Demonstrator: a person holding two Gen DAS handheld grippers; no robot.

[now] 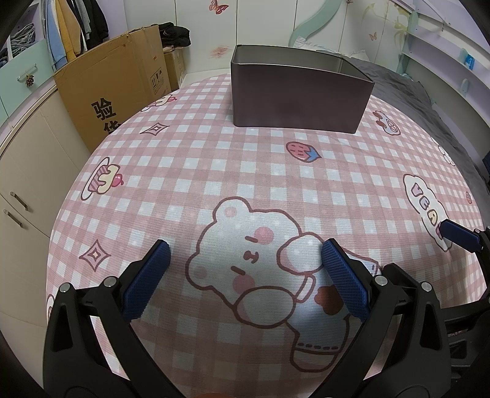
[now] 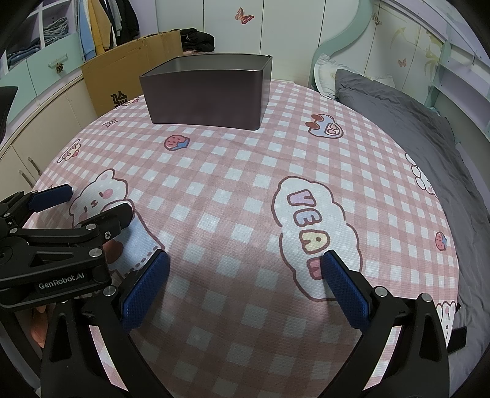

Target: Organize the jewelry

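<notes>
A dark metal box (image 1: 298, 98) with an open top stands at the far side of the pink checked tablecloth (image 1: 214, 171); it also shows in the right wrist view (image 2: 205, 95). Its inside is hidden from both views. No jewelry shows in either view. My left gripper (image 1: 245, 260) is open and empty, low over the bear print near the table's front. My right gripper (image 2: 245, 269) is open and empty beside it, over the cloud print. The left gripper also shows at the left of the right wrist view (image 2: 92, 202), and a right fingertip (image 1: 459, 234) shows at the right edge of the left wrist view.
A cardboard carton (image 1: 113, 85) stands left of the table against cream cabinets (image 1: 27, 171). A bed with a grey duvet (image 2: 407, 122) runs along the right side. Hanging clothes (image 1: 76, 27) and a wardrobe are at the back left.
</notes>
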